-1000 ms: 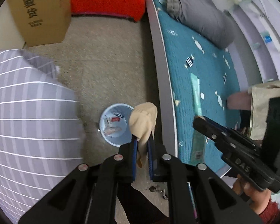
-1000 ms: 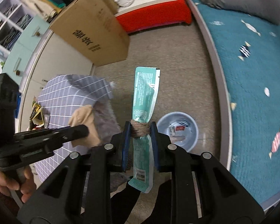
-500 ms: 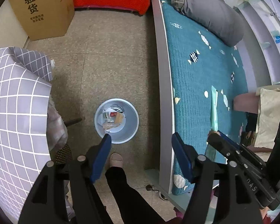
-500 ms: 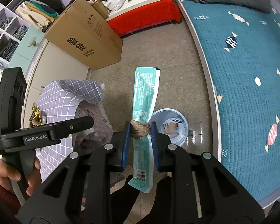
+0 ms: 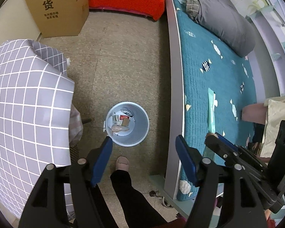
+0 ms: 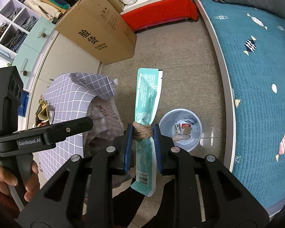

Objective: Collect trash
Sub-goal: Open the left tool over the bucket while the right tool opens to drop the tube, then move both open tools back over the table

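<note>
The right gripper is clamped on a long teal wrapper, pinching it at a brown cord knot tied round its middle. The wrapper stands upright, printed with small text above and a barcode at its lower end, just left of the bin on the floor. The left gripper is spread wide and holds nothing, above the bin, where scraps lie.
</note>
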The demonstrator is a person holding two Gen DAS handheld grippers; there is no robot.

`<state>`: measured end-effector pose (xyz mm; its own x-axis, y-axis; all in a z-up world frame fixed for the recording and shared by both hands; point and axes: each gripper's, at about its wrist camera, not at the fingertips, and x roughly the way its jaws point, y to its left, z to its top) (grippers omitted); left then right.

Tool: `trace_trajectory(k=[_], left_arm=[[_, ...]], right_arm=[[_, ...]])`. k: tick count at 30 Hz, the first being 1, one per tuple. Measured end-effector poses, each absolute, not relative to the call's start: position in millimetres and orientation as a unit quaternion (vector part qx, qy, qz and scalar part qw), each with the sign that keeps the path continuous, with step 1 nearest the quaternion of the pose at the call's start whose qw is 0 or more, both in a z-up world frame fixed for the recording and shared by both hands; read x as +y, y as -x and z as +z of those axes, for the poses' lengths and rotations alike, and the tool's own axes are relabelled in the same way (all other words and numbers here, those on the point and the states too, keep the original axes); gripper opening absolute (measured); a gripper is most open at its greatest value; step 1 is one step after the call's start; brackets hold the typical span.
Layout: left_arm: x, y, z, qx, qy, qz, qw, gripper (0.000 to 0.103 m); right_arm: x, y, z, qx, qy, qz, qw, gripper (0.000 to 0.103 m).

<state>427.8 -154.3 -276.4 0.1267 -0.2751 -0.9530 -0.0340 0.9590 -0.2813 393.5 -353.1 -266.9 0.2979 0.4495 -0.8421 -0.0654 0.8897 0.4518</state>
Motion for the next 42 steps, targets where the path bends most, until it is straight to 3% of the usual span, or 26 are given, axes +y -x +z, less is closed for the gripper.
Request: trace_trajectory(k=[6, 9, 29, 42], left_arm=[[-142, -424, -274, 0.654, 0.123, -0.072, 0.743, 0.067], [-136, -421, -273, 0.653, 0.126, -0.067, 0.743, 0.068], [-105, -402, -257, 0.631, 0.139, -0.062, 0.761, 0.068], [30, -377, -224, 0.577, 0.190, -0.022, 0.794, 0.068]], right_arm=[[-344, -399, -266, 0.570, -0.163, 0.165, 0.788, 0.027], [-342, -399, -266, 0.568, -0.159, 0.154, 0.793, 0.059], [-309, -389, -255, 0.566, -0.147, 0.171, 0.793, 0.059], [-180, -386, -234, 0.556, -0.134, 0.227, 0.788, 0.059]])
